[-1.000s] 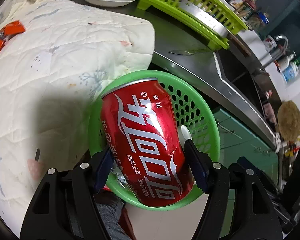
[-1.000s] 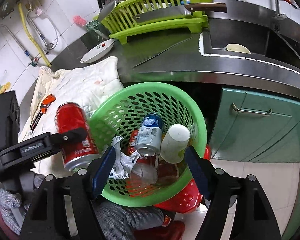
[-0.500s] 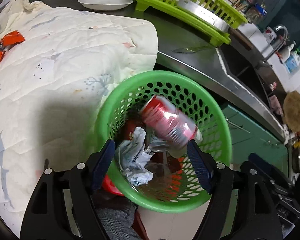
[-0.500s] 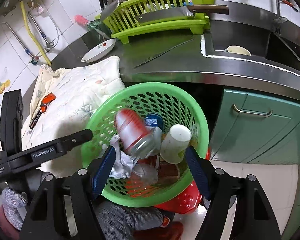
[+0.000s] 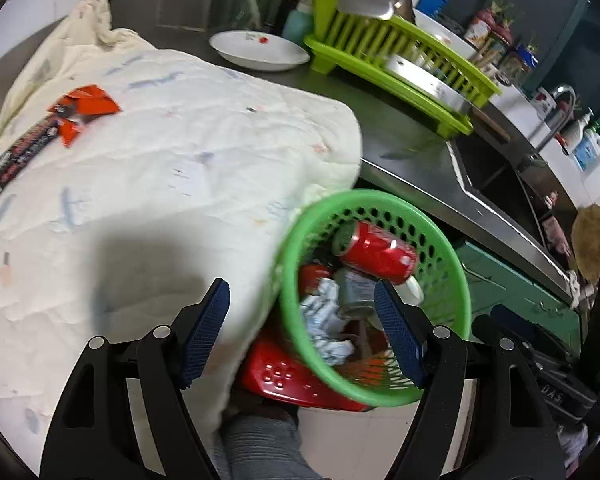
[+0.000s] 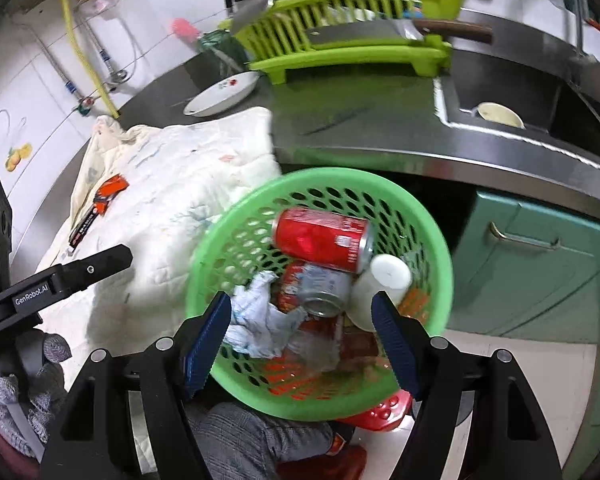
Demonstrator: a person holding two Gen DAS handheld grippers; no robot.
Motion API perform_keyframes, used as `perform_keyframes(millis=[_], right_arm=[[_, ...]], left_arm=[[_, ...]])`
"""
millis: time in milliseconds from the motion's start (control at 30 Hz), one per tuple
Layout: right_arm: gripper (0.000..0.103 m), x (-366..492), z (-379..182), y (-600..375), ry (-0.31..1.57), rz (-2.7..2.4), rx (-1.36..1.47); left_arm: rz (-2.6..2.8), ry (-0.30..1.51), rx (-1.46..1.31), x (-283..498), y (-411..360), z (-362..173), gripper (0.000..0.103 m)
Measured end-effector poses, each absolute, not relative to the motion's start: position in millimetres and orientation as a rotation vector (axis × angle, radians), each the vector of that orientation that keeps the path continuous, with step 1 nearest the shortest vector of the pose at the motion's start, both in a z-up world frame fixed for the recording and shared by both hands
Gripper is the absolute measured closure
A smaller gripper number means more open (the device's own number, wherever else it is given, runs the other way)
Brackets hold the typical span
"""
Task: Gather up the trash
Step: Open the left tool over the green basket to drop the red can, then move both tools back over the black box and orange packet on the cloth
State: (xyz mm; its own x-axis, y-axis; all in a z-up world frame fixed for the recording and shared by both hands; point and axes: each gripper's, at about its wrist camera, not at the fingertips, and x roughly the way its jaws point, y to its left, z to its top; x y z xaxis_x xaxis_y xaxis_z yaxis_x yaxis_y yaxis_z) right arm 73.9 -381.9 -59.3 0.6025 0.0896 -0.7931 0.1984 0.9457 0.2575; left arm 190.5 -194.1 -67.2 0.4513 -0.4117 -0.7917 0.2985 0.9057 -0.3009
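Observation:
A green perforated basket [image 5: 380, 196] [image 6: 340, 174] stands on a red stool [image 5: 284, 372] at the counter's front edge. Inside lie a red cola can [image 5: 376, 252] [image 6: 320, 240] on its side, a second can [image 6: 324, 292], crumpled paper [image 6: 260, 316] and a white cup [image 6: 388, 276]. My left gripper [image 5: 300, 286] is open and empty, over the basket's left rim and the white cloth [image 5: 160, 160]. An orange wrapper [image 5: 88, 106] [image 6: 110, 190] lies on the cloth's far left. My right gripper [image 6: 300, 300] hovers open over the basket's near side.
A green dish rack [image 5: 400, 64] and a white plate [image 5: 260, 50] sit at the back of the steel counter. A sink [image 6: 500, 92] holding a bowl is at the right, green cabinets [image 6: 540, 264] are below. A knife [image 6: 332, 120] lies on the counter. A person's leg [image 6: 252, 440] is under the basket.
The left gripper let go of the red can, which dropped into the basket and settled on its side. The left gripper then drew back and left, over the cloth.

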Motion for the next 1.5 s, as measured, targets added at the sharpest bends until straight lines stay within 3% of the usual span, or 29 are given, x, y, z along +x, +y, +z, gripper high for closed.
perform_keyframes(millis=[567,1000,1267,1500], right_arm=[[0.033,146.7,-40.2,-272.7,0.938,0.118,0.191],[0.026,226.8,-40.2,-191.2,0.957,0.256,0.041],[0.017,284.0,-48.0,-138.9,0.953,0.355,-0.102],[0.016,340.8,-54.8,-102.9,0.951,0.438,-0.139]], left_arm=[[-0.241,0.942,-0.139,219.2,-63.5,-44.8,0.029],[-0.089,0.912,-0.109,267.0,44.5,-36.4,0.029],[-0.084,0.926,-0.056,291.4,72.7,-45.1,0.029],[-0.116,0.924,-0.025,310.8,82.8,-54.1,0.029]])
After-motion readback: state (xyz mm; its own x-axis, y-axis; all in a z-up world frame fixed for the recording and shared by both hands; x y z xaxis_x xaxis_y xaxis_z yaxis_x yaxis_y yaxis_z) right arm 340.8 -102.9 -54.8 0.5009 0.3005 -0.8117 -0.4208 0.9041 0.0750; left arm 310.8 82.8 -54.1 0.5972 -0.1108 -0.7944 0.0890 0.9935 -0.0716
